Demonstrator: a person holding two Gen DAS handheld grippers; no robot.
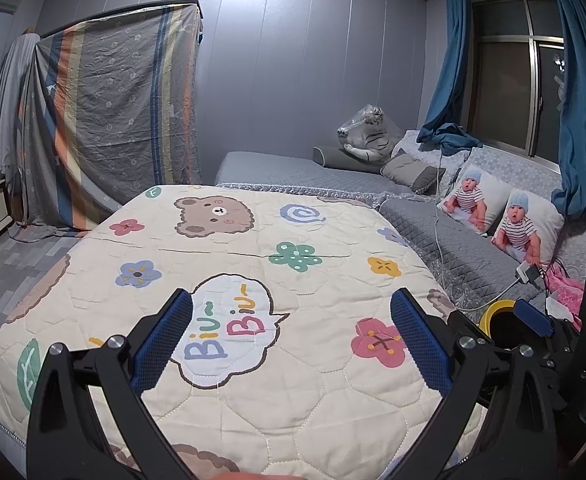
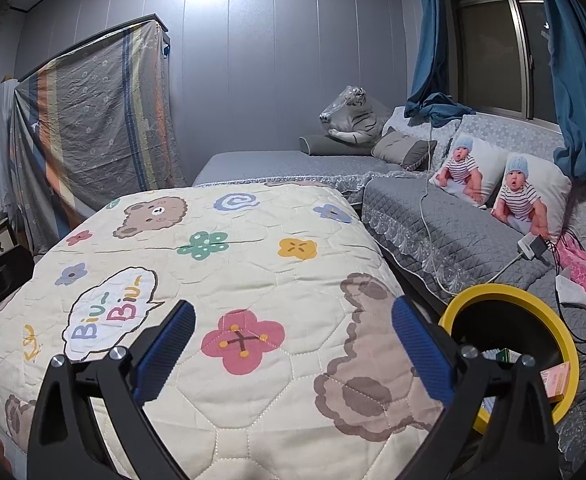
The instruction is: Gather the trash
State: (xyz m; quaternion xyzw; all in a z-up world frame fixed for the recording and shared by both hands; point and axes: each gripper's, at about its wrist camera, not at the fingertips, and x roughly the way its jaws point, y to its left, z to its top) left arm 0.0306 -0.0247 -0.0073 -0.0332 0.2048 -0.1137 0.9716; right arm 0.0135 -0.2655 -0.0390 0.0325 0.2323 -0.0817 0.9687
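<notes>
Orange box [image 2: 558, 380] inside yellow-rimmed bin [image 2: 505, 290]

Quilt [image 2: 253, 280]: spread over the surface in front of both claws.
Bin [image 2: 565, 360]: right of the quilt, against the sofa, boxes [image 2: 555, 380] inside.
Sofa [image 2: 473, 240]: right, under the window [image 2: 493, 40].
Pillows [image 2: 533, 196]: on the sofa.
Tiger toy [image 2: 353, 120]: behind, on the sofa's far end.
Draped sheet [image 2: 93, 120]: back left.

i see a desk under a cream quilted cover with cartoon bears and flowers [image 2: 253, 264]; nothing else rests on it.
</notes>
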